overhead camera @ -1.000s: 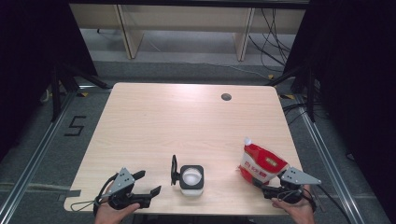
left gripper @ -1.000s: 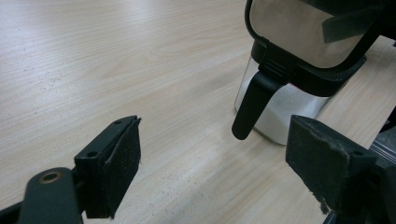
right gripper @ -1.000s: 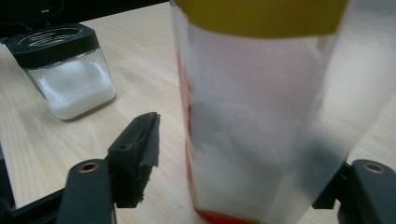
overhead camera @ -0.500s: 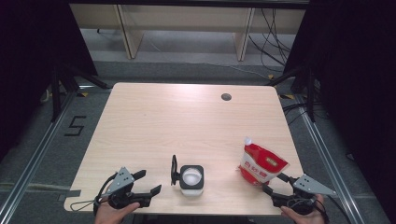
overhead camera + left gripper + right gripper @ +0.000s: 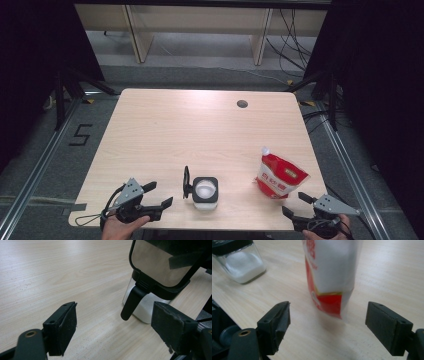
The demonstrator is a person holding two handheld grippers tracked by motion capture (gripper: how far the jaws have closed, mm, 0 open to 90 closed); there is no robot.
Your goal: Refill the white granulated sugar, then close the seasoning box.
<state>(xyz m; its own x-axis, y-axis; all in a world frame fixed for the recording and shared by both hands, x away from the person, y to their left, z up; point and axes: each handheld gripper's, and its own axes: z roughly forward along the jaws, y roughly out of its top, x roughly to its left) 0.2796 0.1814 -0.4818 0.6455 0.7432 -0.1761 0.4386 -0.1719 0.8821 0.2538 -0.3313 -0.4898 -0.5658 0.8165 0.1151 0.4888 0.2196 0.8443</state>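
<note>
A red-and-white pouch (image 5: pixel 280 177) stands upright near the table's front right. My right gripper (image 5: pixel 294 203) sits just in front of it at the table edge, apart from it. Its jaws have just been opening and nothing is between them. In the right gripper view the pouch (image 5: pixel 329 272) rises ahead of my open right gripper (image 5: pixel 328 322). A glass jar (image 5: pixel 205 191) of white powder stands at front centre, its black lid (image 5: pixel 186 182) flipped up on the left. My left gripper (image 5: pixel 160 194) is open beside it, the jar (image 5: pixel 142 312) and lid (image 5: pixel 157 262) close ahead.
The wooden table (image 5: pixel 200 130) has a round cable hole (image 5: pixel 242 104) at the back right. Both hands rest at its front edge. Metal floor rails run along either side, and shelving legs stand behind the table.
My right gripper has drawn back from the pouch toward the table's front right edge, with its jaws wider. The pouch stays standing. The left gripper has not moved.
</note>
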